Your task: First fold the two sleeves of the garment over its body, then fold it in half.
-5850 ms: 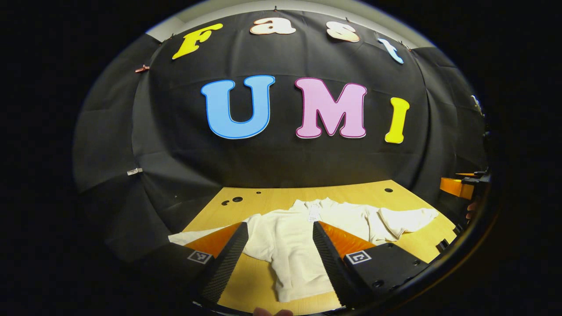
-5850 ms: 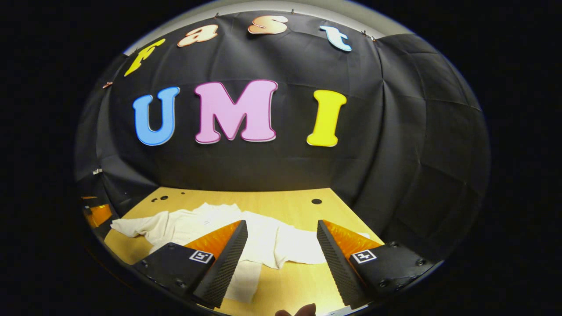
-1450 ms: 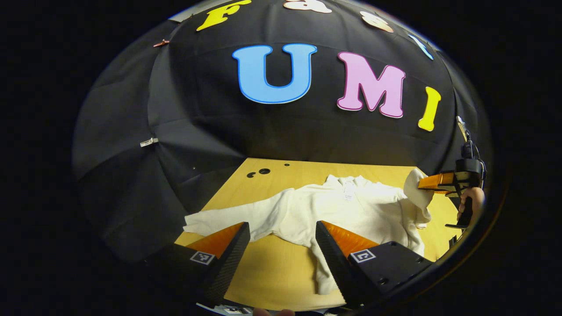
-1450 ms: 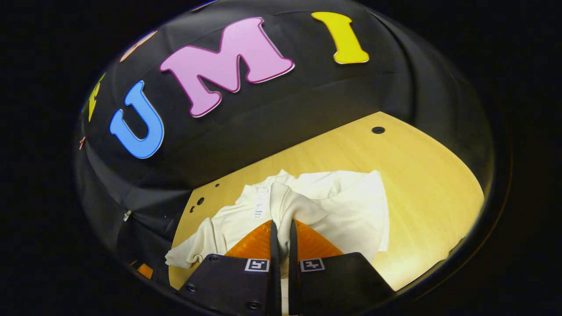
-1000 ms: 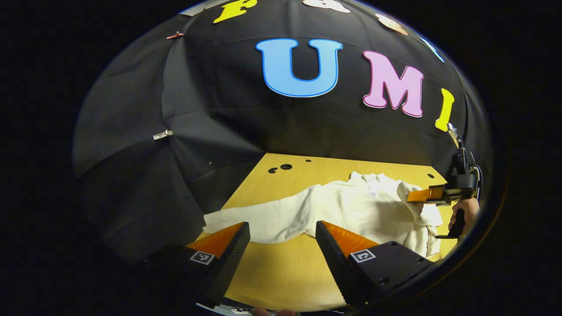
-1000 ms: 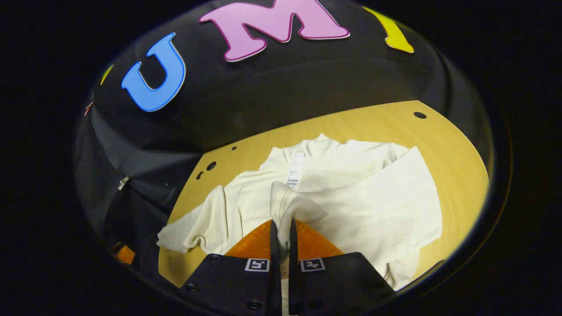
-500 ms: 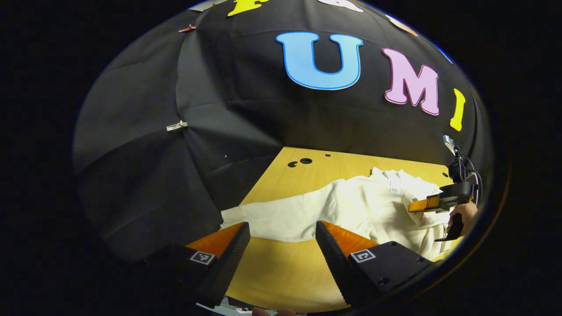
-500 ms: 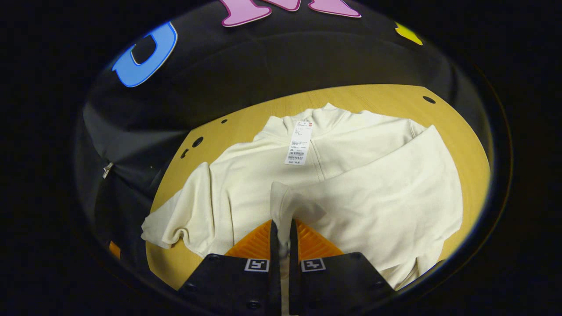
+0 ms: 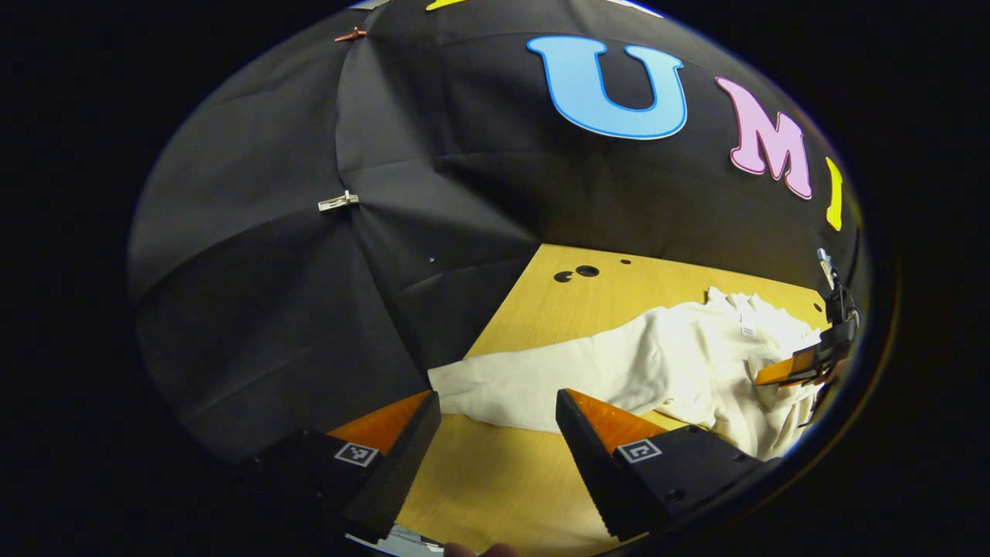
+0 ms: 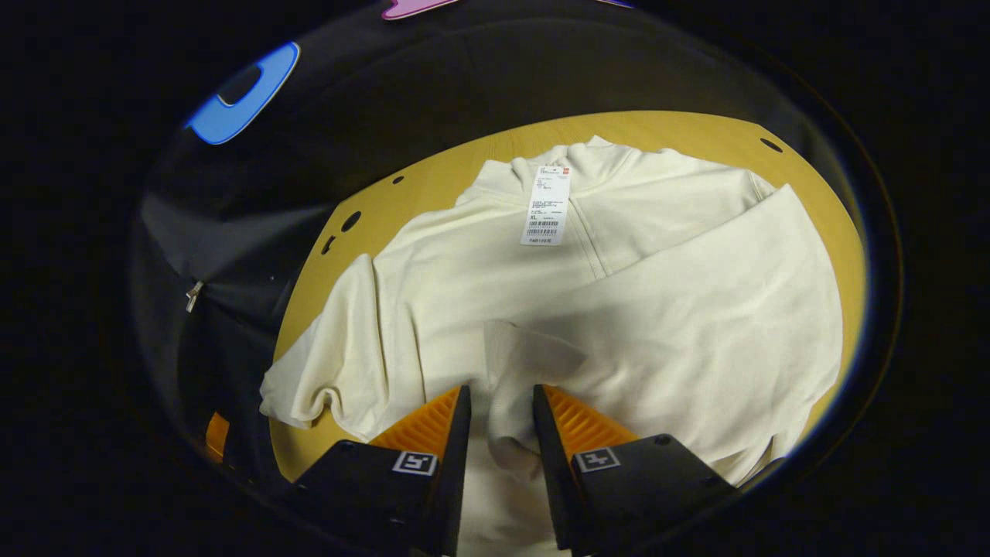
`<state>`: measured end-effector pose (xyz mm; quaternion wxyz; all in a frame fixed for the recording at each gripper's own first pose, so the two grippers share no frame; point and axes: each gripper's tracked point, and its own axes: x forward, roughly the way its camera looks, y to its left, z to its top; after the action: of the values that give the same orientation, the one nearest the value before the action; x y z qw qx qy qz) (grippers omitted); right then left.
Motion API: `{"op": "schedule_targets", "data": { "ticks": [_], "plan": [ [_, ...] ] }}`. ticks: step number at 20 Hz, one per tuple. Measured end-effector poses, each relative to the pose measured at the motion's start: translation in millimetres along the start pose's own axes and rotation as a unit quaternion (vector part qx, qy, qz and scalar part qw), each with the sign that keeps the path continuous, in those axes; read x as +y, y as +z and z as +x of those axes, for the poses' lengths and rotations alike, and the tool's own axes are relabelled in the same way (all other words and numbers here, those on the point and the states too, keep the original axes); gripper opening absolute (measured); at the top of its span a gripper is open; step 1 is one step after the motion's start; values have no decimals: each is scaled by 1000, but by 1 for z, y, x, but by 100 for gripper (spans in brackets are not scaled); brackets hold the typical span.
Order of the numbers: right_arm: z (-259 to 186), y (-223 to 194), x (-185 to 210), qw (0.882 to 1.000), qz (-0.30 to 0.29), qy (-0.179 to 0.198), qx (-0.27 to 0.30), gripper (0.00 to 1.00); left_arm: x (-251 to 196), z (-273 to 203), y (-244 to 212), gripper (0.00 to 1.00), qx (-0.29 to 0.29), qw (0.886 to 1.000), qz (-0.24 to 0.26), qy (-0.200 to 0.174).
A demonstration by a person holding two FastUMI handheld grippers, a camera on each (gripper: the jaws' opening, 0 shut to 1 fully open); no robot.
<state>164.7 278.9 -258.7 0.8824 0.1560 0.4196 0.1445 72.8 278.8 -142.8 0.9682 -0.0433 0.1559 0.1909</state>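
On the desk [image 10: 812,178] lay the garment [image 10: 479,271], collar toward the wall, a tag [image 10: 546,206] at its neck. We saw one sleeve [image 10: 696,309] folded across the body and the other sleeve [image 9: 534,383] stretched flat. The right gripper [image 10: 495,402] held its jaws partly spread around the folded cuff. The left gripper [image 9: 495,410] hovered, jaws spread wide, over the flat sleeve's end.

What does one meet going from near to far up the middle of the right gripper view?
Right gripper → cuff of the folded sleeve → paper tag → collar → bare table → black cloth wall.
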Motion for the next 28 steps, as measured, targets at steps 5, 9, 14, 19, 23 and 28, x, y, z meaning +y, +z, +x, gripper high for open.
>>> {"op": "schedule_targets", "data": {
  "ticks": [5,9,14,19,23,28],
  "plan": [
    [-32,3,17,999,-5,43,-12,87,12,30,-1,96,7,1000,7,7],
    [-74,1,20,997,-2,70,-28,88,20,56,-4,96,21,1000,13,14],
    [-123,-10,-3,996,-7,73,-46,88,24,95,-24,96,67,998,4,10],
    [-163,-21,-29,996,19,64,-61,88,34,118,-49,96,117,993,-10,30],
    [-184,-25,-49,995,44,52,-72,88,35,125,-67,97,151,988,-14,34],
    [-212,-27,-52,991,72,61,-90,88,23,129,-70,91,154,988,-27,10]
  ]
}}
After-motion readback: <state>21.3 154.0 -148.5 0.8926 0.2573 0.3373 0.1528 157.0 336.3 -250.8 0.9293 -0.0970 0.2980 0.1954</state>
